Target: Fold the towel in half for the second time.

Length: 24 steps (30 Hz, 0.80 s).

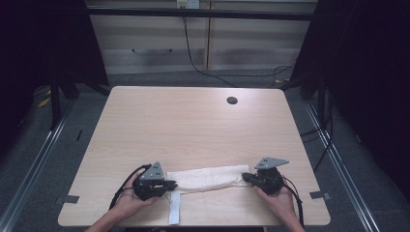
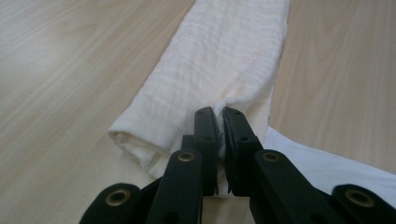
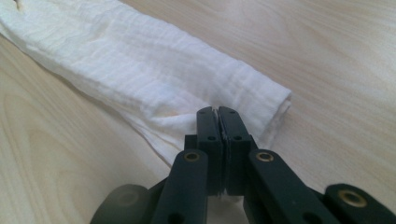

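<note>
Cloth (image 1: 208, 178), white, folded to a long band along the table's (image 1: 193, 121) near edge; left gripper (image 1: 168, 185) and right gripper (image 1: 247, 177) at its ends. Left gripper view: jaws pinch the cloth's near edge. Right gripper view: jaws clamped tight on the other end. Advice: carry both ends level together, grips firm, so the fold lands straight.
</note>
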Each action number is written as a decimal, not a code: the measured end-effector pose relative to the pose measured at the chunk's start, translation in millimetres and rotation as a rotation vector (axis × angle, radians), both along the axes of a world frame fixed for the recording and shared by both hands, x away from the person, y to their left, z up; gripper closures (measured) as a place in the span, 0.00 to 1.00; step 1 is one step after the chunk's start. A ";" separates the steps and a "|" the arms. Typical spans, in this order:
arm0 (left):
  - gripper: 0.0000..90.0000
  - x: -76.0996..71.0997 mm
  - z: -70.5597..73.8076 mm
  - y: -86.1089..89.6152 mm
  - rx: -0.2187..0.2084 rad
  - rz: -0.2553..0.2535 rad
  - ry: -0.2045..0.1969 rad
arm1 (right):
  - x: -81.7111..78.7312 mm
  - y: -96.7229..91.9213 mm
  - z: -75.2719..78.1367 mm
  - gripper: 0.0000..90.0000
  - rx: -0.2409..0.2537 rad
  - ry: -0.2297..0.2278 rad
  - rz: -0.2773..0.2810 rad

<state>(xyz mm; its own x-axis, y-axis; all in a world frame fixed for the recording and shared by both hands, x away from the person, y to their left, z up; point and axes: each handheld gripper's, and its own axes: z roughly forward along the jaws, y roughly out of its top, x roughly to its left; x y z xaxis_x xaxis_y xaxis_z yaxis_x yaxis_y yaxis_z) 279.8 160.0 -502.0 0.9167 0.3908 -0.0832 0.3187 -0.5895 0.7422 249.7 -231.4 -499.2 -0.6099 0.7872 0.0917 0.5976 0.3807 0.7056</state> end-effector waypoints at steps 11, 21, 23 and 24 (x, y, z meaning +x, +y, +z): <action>0.94 13.1 -0.6 1.1 0.002 0.052 0.001 | 9.8 3.4 -1.1 0.99 0.010 0.000 -0.016; 0.94 25.1 -2.8 4.8 -0.021 0.114 0.013 | 22.3 11.8 -1.5 0.98 -0.006 -0.016 -0.022; 0.94 32.5 -2.6 6.4 -0.022 0.140 0.025 | 25.3 12.7 -2.1 0.98 0.002 -0.014 -0.025; 0.94 34.6 -3.0 5.9 -0.024 0.150 0.021 | 27.5 12.5 -2.7 0.98 0.013 -0.013 -0.022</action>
